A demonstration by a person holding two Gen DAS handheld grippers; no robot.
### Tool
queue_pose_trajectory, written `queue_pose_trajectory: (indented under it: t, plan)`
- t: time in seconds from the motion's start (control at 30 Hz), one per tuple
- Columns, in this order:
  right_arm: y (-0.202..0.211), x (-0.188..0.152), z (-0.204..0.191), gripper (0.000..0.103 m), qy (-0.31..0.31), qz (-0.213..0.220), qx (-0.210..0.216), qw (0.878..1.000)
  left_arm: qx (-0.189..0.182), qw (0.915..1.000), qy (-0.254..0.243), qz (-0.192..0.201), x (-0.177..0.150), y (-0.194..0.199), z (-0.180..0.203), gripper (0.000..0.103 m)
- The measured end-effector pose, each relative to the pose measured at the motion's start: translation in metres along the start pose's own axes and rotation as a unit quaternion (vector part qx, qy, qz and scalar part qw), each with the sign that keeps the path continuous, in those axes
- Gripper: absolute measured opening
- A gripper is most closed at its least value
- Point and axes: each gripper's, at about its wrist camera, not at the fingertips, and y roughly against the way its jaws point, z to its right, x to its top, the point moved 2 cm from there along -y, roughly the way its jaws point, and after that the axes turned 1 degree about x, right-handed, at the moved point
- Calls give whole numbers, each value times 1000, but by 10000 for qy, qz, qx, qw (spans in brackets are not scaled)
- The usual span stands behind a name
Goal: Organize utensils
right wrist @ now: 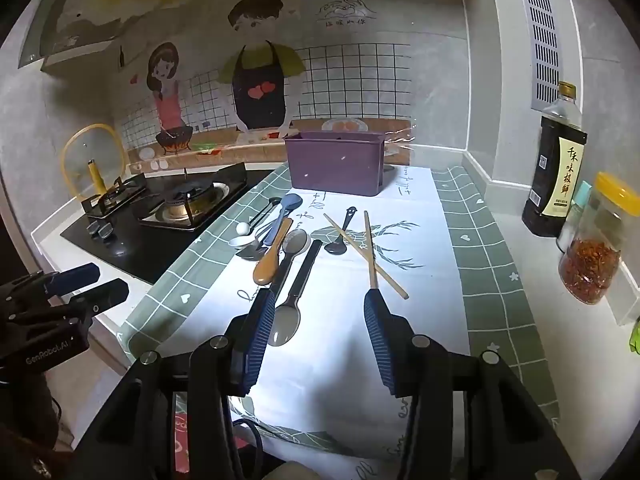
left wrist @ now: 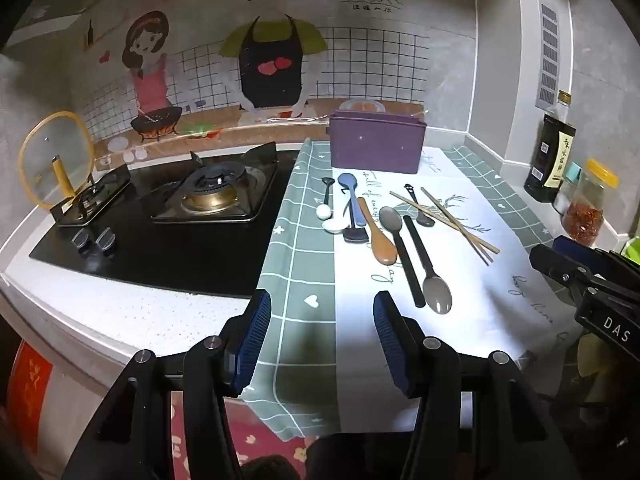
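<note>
— In front of the purple box (right wrist: 336,162), what is lying on the bench (right wrist: 532,332)?
— Spoons (right wrist: 280,258) and chopsticks (right wrist: 370,250) are lying scattered.
— And the tongs?
— Left tongs (left wrist: 322,338) and right tongs (right wrist: 320,330) are both hovering released, nearer than the box, gripping nothing

Two low wrist views facing the back wall, sharing the cloth (left wrist: 304,240) and purple box (right wrist: 336,164).

Purple box (right wrist: 335,165) looks like matte plastic, chopsticks (right wrist: 370,248) plain wood, grey spoon (right wrist: 285,326) glossy, stove top (left wrist: 168,240) shiny black glass.
</note>
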Motion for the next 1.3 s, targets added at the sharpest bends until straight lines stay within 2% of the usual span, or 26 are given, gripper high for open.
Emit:
queue_pose_trajectory:
  t: [0.17,0.4,1.13,1.17,1.3]
  plan:
    - [-5,-4,-6,44,128,-98,78,9998,-10,9999,142,-36,-2,-1,-12,54]
    - [-3,-6,-10,44,191,-1,57,9998,128,9999,46,-106,-6,2,-3,54]
    - [-8,-7,2,44,105,-123,140,9998,76,9997,-75,-200,-17,-4,-3,54]
    - [-8,-8,2,44,105,-118,131,9998,77,9997,-92,-222,-6,-2,6,54]
    - [-9,-9,2,44,94,-116,117,9998,74,9997,-95,-193,-7,-1,6,54]
